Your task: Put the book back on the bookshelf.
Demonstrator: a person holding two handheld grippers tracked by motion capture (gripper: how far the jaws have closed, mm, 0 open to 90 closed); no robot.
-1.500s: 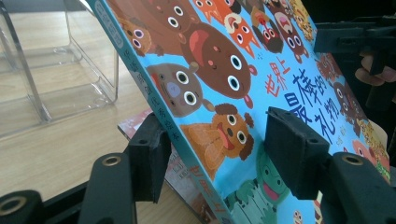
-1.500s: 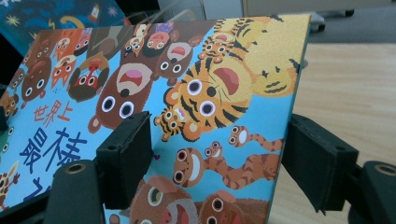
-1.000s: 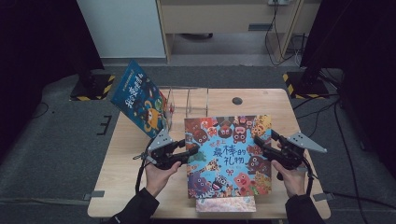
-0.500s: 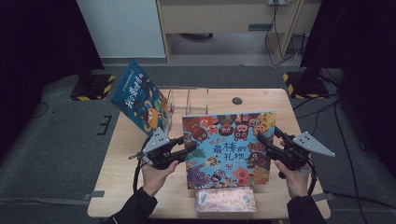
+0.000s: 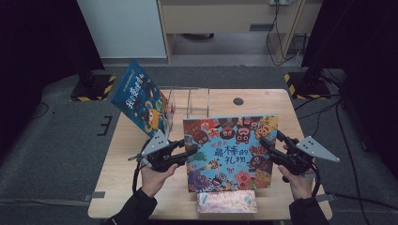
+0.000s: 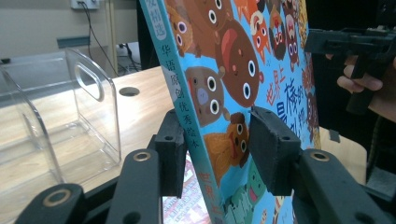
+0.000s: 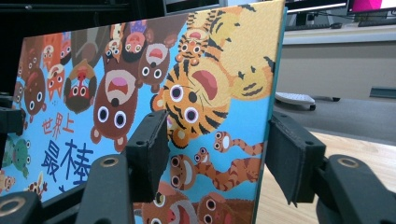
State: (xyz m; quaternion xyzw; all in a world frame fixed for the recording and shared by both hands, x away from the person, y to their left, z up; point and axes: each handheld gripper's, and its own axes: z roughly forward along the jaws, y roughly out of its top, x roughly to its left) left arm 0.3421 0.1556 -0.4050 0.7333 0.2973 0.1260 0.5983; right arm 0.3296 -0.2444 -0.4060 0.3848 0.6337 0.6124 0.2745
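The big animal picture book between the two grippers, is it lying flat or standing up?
Standing up: the picture book is raised off the table, cover facing the person, each side edge between a gripper's jaws.

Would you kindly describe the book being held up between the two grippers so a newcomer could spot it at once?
Start at the wooden table; near its front edge, a large picture book stands upright between the left gripper and the right gripper. Unlike the darker blue book leaning at the clear rack, its bright cover is crowded with wide-eyed cartoon animals, including a tiger.

Left claw [image 5: 191,152] and right claw [image 5: 264,143] face inward, jaws partly closed.
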